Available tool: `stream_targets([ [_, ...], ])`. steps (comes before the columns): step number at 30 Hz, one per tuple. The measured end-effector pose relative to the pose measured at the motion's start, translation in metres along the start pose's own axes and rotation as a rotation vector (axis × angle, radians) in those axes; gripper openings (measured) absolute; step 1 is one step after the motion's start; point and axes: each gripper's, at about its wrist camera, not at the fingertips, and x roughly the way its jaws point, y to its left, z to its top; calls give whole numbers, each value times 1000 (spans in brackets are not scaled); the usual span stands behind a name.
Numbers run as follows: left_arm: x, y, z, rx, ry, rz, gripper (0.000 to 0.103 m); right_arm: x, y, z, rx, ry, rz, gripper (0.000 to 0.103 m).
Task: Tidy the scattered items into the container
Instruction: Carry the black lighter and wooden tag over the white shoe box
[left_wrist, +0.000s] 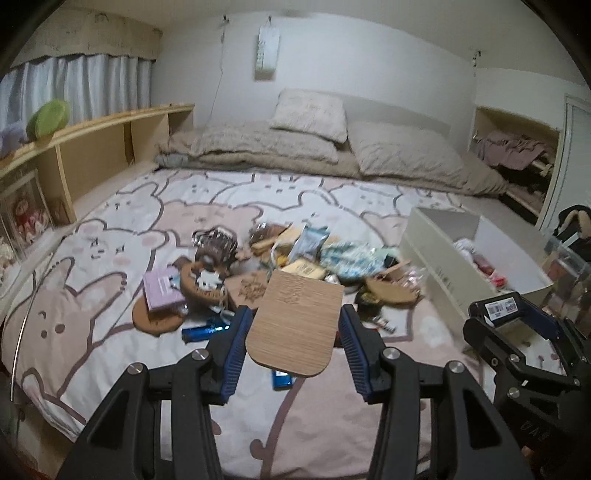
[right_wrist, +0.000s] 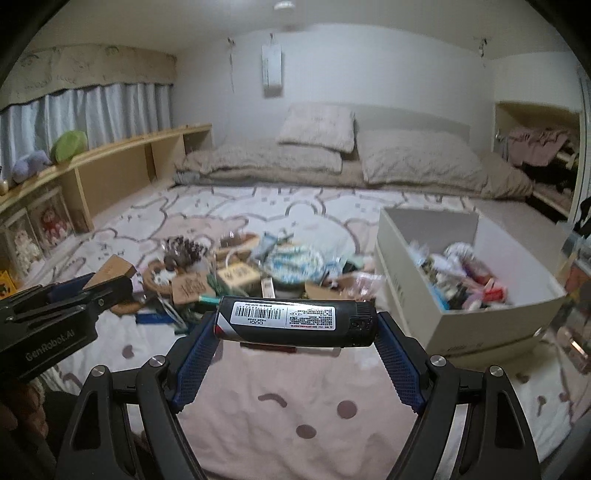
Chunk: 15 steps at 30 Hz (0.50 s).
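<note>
My left gripper (left_wrist: 293, 325) is shut on a flat wooden board (left_wrist: 295, 321) with rounded corners, held above the bed. It also shows at the left of the right wrist view (right_wrist: 107, 284), where the board (right_wrist: 114, 271) pokes out. My right gripper (right_wrist: 295, 326) is shut on a black lighter (right_wrist: 295, 320) with a white barcode label, gripped end to end; the lighter (left_wrist: 498, 308) also appears at the right of the left wrist view. A heap of scattered items (left_wrist: 280, 266) lies mid-bed. The white container box (right_wrist: 461, 280) sits at the right, with several things inside.
The bed carries a pink and white bear-print cover (right_wrist: 295, 387). Two blue lighters (left_wrist: 205, 332) lie near the heap. Beige pillows (left_wrist: 310, 114) and folded bedding line the far end. A wooden shelf (left_wrist: 92, 147) runs along the left; a closet nook (left_wrist: 517, 147) is at the right.
</note>
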Motion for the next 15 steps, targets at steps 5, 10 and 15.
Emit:
stream_targets([
  [5, -24, -9, 9, 2, -46, -19, 48, -26, -5, 13, -8, -57, -10, 84],
  [10, -46, -20, 18, 18, -88, -48, 48, -46, -16, 26, -1, -104, -28, 84],
  [15, -63, -34, 27, 38, -118, -86, 48, -64, -29, 34, -4, -139, -58, 84],
])
